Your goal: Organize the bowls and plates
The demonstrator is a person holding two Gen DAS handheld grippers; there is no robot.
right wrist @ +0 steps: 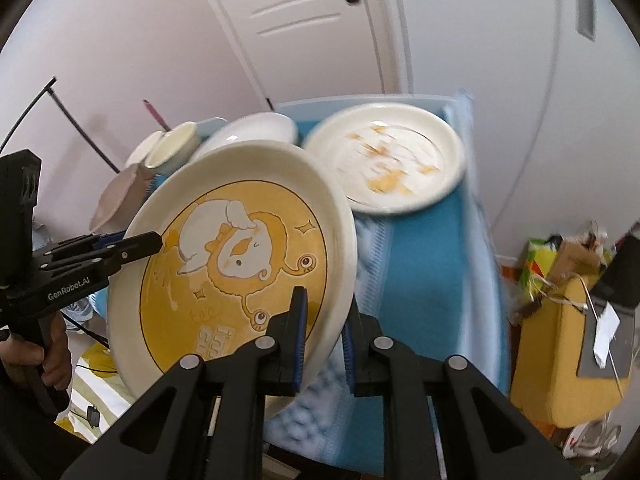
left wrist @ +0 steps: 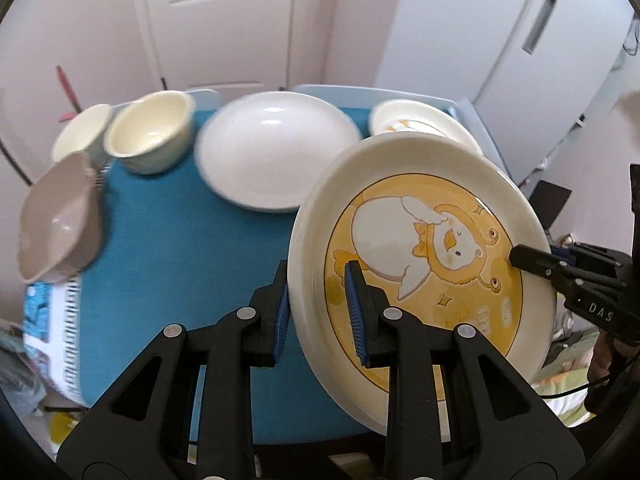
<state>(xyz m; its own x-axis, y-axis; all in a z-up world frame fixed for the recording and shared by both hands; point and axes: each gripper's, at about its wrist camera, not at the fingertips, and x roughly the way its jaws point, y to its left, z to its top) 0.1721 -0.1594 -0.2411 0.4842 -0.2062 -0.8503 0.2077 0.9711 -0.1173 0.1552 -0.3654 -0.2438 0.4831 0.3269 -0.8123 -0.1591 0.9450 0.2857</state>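
The yellow cartoon plate [left wrist: 424, 236] is held clear of the blue cloth [left wrist: 180, 240], gripped at two opposite parts of its rim and tilted rather than flat. In the left wrist view its printed face is turned up and toward the camera, with the rim nearest the left gripper [left wrist: 320, 312] low and the far rim raised toward the second patterned plate [right wrist: 388, 160], which lies flat on the cloth behind it. The left gripper is clenched on the plate's near rim, one blue pad over the printed face and the other under the edge. The right gripper [right wrist: 324, 344] is likewise clamped on the rim at the opposite side (its black fingertip is seen resting on the yellow field in the left wrist view). Being round, the plate has no long axis of its own; the cartoon figure is seen lying slantwise across the face. Behind the held plate, a plain white plate [left wrist: 276, 156] rests flat on the cloth, and a cream bowl [left wrist: 150, 136] stands upright to its left, with a white bowl [left wrist: 82, 132] just beside it. A taupe dish [left wrist: 58, 216] is seen tilted at the cloth's left edge. A hand [right wrist: 24, 356] is seen around the left tool's handle.
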